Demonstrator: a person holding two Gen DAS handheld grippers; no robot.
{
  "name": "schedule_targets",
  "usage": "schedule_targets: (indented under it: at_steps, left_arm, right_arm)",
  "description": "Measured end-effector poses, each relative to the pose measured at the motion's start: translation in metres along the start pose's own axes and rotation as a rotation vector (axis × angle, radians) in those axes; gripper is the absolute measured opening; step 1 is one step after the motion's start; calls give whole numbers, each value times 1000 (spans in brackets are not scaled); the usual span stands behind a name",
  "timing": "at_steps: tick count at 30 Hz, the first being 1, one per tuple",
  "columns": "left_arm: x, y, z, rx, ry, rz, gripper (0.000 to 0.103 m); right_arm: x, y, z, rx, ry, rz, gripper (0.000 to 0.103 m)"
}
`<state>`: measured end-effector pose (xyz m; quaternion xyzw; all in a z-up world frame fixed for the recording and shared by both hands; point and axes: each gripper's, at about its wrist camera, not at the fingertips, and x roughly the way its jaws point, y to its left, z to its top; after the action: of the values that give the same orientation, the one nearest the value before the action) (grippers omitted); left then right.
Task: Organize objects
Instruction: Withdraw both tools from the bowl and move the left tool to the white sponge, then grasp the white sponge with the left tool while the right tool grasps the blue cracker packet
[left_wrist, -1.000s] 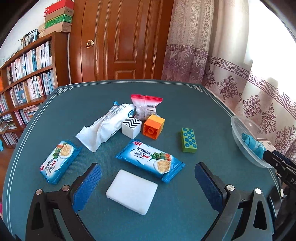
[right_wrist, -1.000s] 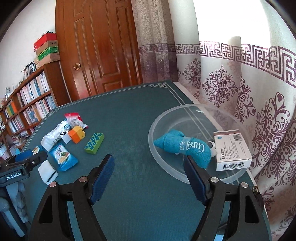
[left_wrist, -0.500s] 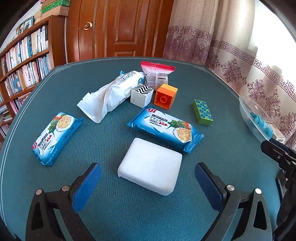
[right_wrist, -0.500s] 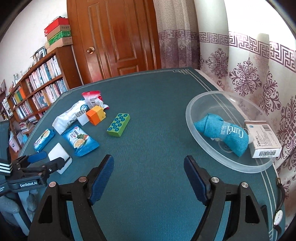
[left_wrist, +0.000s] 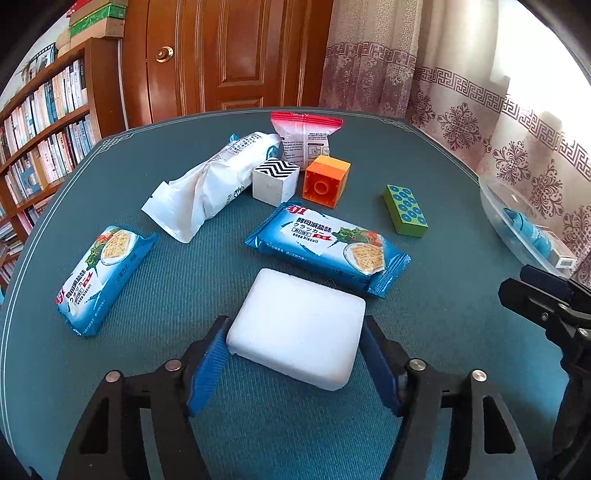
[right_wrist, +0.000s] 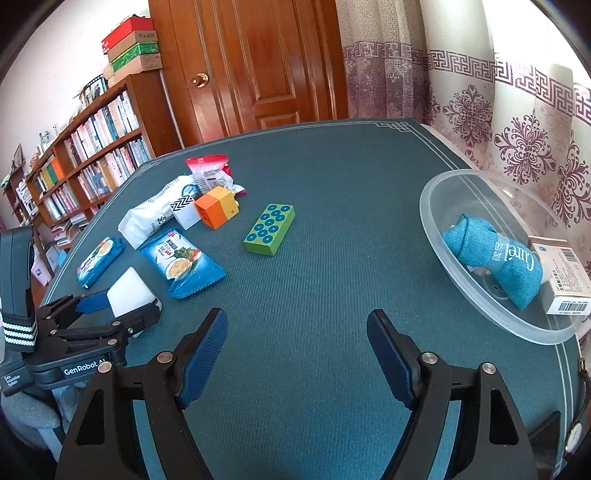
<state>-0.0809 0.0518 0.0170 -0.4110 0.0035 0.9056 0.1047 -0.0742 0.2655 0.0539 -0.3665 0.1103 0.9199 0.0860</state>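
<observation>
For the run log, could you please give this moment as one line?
left gripper: jaws just closed on white block | right gripper: open, empty | bowl: pouch, box

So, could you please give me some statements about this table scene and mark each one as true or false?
1. The left gripper has its blue pads on both sides of the white rectangular foam block. True.
2. The right gripper holds the green studded toy brick. False: its jaws are open and empty; the brick lies on the table.
3. The clear plastic bowl contains a teal cloth pouch. True.
4. The orange plastic cube sits inside the bowl. False: it stands on the green felt table, beside the zigzag-patterned white cube.
</observation>
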Motion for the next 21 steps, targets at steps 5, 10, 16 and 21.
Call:
schedule_targets:
  at_steps: [5,10,16,21]
  left_arm:
    - [-8,9,-2,-41,-39,-18,68]
    - [-22,15,-4,-82,-126,85,68]
    - [-26,35,-4,-181,-163,151,68]
    - [-24,48,-6,-254,-151,166,68]
  right_arm:
    - [8,18,8,-46,7,61,79]
    - [21,43,20,-127,5,102,79]
    - [50,69,33,-236,38,145,79]
    - [75,82,42,-277,86,183,79]
